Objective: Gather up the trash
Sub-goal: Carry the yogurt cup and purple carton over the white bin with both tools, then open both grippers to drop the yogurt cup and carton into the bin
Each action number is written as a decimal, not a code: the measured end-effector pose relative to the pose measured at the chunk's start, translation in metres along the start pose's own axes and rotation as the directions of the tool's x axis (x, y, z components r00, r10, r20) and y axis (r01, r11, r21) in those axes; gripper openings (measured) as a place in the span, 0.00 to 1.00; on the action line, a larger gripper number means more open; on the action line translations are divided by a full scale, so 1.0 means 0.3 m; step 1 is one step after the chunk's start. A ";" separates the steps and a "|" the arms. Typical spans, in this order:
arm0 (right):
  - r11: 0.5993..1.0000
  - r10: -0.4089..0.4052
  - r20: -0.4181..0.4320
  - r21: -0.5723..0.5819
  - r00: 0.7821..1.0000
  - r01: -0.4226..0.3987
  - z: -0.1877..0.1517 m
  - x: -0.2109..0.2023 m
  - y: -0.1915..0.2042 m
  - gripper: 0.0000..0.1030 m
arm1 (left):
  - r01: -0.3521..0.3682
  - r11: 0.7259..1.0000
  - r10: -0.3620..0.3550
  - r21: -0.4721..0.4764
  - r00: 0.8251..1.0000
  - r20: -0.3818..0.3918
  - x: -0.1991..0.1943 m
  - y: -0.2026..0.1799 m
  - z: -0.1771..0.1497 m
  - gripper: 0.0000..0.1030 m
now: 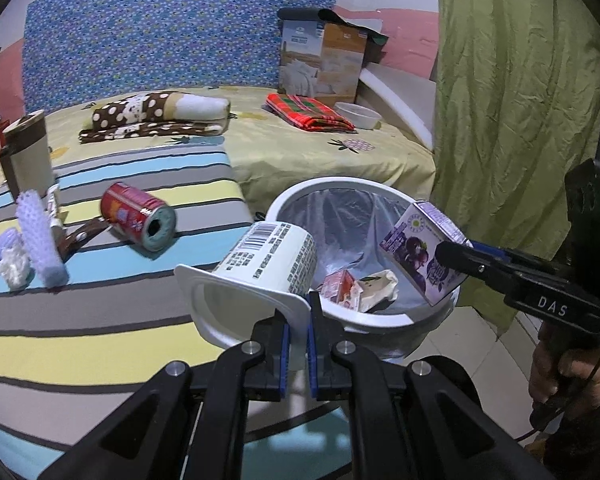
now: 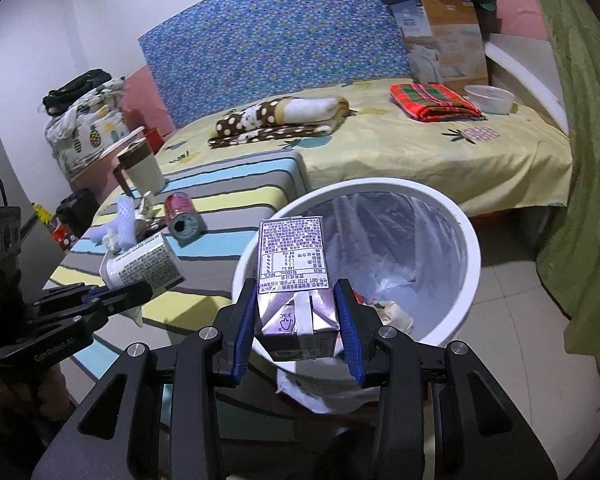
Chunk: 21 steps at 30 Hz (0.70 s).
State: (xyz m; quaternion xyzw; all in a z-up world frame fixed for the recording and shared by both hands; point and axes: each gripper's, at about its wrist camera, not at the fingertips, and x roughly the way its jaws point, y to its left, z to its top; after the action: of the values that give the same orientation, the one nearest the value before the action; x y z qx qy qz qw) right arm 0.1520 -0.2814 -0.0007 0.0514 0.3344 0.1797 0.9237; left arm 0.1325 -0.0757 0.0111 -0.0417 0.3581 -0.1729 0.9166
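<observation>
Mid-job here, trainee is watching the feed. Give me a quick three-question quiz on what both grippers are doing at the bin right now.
1. True or false: the left gripper is shut on the rim of the white yogurt cup.
2. What does the right gripper hold? A) red can B) purple drink carton C) foam net
3. Name one piece of trash lying on the striped bedcover.

Key:
1. True: its fingers pinch the cup's flange.
2. B: the purple drink carton, held over the lined white bin.
3. The red can, on its side, or the white foam nets.
</observation>
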 end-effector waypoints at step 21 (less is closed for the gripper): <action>0.997 -0.066 -0.064 0.023 0.996 0.068 0.004 0.053 -0.084 0.39 | 0.089 0.994 -0.084 0.070 0.994 -0.070 0.179 -0.097 0.066 0.07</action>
State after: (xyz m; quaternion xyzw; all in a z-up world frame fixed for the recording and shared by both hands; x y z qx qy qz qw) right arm 0.1717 -0.2989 -0.0148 0.0462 0.3671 0.1459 0.9175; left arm 0.1741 -0.1225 -0.0028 -0.0177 0.3799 -0.2268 0.8966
